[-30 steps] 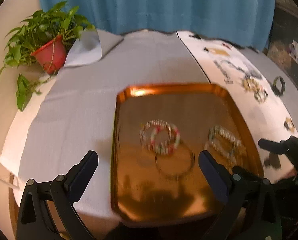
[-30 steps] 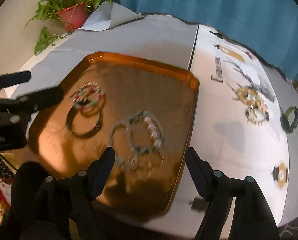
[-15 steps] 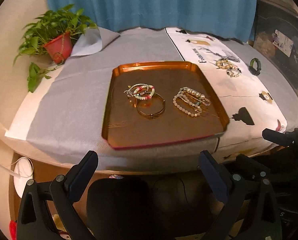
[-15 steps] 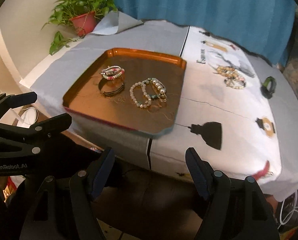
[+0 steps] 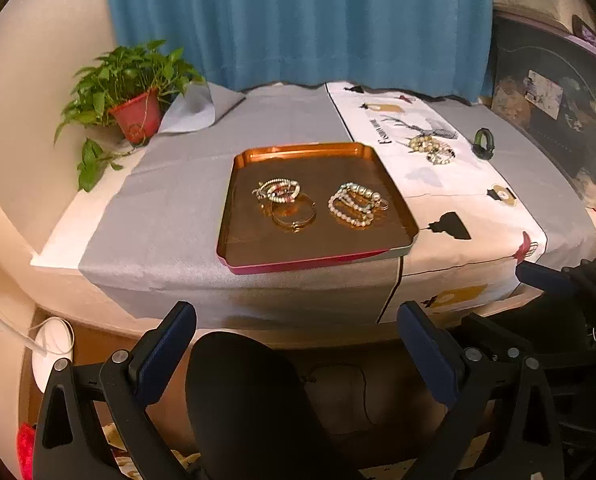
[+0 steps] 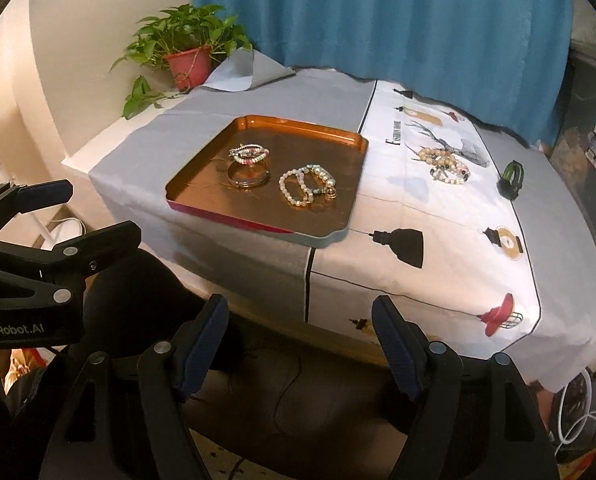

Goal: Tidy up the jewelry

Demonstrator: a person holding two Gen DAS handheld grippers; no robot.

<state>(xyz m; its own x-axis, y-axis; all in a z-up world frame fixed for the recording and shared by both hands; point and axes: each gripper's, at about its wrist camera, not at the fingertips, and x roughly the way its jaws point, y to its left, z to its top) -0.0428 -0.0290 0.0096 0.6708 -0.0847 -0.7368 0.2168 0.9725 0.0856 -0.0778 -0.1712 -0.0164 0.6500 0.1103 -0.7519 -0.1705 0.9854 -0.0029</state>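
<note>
Both units sit low in frame, off the near edge of the worktop (image 5: 170, 216), nothing in reach. Left hand-held gripper (image 5: 296, 354): jaws wide apart, empty. Right hand-held gripper (image 6: 299, 344): same, wide and empty. Looks like a gap between picks, or the end of a pass; can't tell which from this alone.

Where the jewelry is:
- Copper tray (image 5: 258, 254), centre of the left view, sitting across the seam between the grey cloth (image 5: 166, 184) and the printed white runner (image 5: 437, 176).
- In the tray, left group: multicolour beaded bracelet (image 5: 278, 191) overlapping a gold bangle (image 5: 294, 213).
- In the tray, right group: pale beaded bracelets (image 5: 355, 204), tangled, looks like two or three; exact count not readable.
- Outside the tray, upper right on the runner: a cluster of beaded bracelets (image 6: 443, 164), looks like two or three, touching each other.
- Further right, on grey cloth: one dark green ring-shaped piece (image 6: 511, 178), standing on edge.

Count: one tray, two groups inside, one loose cluster plus one loose green piece outside.

Judgement: partly done. The next move calls for reaching to the upper right, closing on one bracelet of the loose cluster without dragging its neighbours, then carrying it to bare tray floor. The green piece may roll when touched.

Potted plant (image 5: 132, 98) at upper left, not involved.
</note>
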